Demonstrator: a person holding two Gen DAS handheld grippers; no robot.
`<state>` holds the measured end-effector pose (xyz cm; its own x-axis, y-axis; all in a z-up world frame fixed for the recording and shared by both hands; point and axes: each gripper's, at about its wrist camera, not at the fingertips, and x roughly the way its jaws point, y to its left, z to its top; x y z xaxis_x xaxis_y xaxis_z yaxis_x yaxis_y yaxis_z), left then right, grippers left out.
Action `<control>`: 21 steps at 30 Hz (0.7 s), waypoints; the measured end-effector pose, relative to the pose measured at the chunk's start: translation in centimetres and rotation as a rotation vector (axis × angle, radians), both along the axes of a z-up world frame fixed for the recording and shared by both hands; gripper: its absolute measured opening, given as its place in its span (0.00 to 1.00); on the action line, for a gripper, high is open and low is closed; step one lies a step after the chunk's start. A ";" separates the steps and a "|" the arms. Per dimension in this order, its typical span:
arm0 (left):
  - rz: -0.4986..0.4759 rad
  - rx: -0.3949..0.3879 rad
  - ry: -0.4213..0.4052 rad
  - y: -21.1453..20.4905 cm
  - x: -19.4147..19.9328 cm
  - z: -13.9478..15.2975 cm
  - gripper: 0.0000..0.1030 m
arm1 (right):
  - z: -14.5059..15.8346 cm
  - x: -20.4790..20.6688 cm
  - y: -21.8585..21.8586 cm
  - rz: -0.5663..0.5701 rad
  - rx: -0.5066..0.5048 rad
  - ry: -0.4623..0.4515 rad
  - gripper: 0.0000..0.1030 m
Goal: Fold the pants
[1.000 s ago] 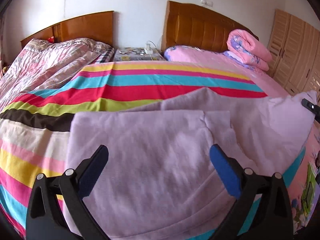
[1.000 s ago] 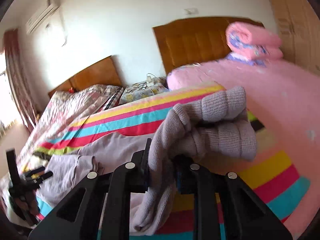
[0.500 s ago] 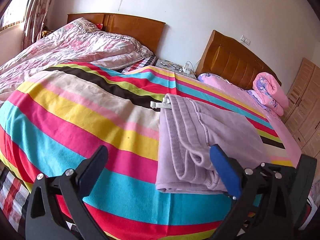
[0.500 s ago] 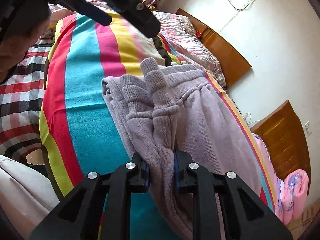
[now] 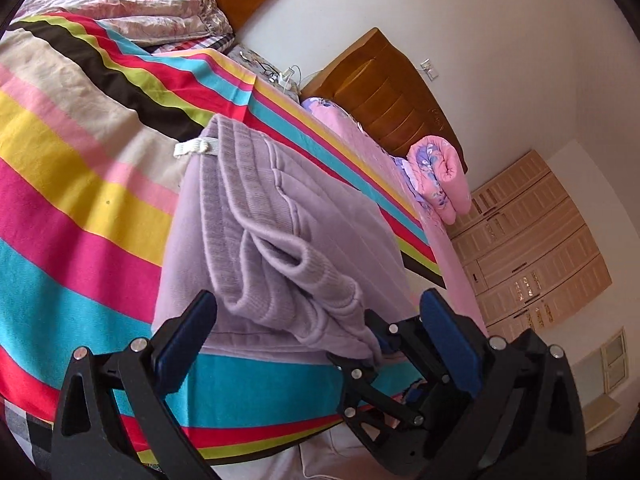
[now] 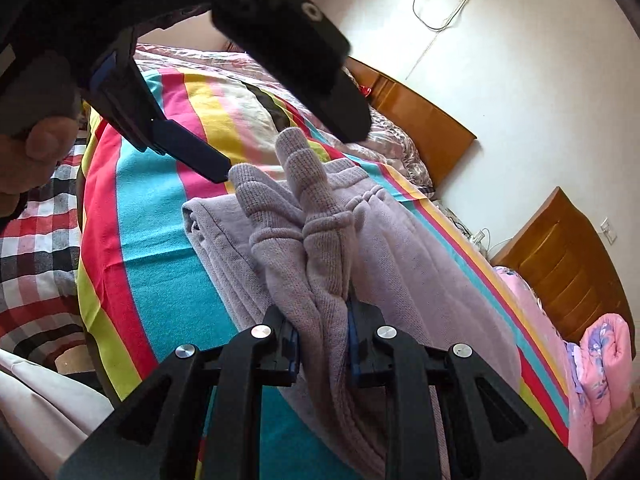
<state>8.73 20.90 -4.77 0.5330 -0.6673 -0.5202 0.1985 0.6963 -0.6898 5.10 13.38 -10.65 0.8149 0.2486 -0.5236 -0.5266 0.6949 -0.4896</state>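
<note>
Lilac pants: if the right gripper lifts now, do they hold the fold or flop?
Likely flop: the pants are soft knit, and the cuffs bunch limply where the right gripper clamps them. Probably grippy, not slippery, given the fuzzy ribbed surface. Stacked layers may slide apart.

A home bedroom: two beds stand side by side, each with a polished brown wooden headboard (image 5: 394,92), one under a bright multicoloured striped cotton bedspread (image 5: 80,184). A rolled pink floral quilt (image 5: 440,176) lies beside pale louvred wooden wardrobe doors (image 5: 532,248), against plain white walls (image 6: 520,60).
</note>
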 end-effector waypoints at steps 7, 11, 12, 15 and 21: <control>0.039 0.125 0.102 -2.4 3.6 -0.2 0.98 | -0.2 -0.8 0.3 0.003 -0.020 -0.038 0.19; 0.119 0.072 0.088 0.3 1.7 0.7 0.98 | 0.6 -0.9 -0.3 -0.004 0.021 -0.056 0.18; 0.145 0.052 0.081 1.2 1.1 1.0 0.98 | 0.8 -0.9 -0.5 -0.007 0.032 -0.057 0.18; 0.163 0.003 0.050 2.7 -0.7 2.0 0.98 | 1.3 -1.0 -0.5 -0.015 0.052 -0.056 0.18; 0.015 0.044 0.106 -1.3 1.2 1.2 0.98 | 1.0 -1.4 -0.1 -0.011 0.037 -0.069 0.18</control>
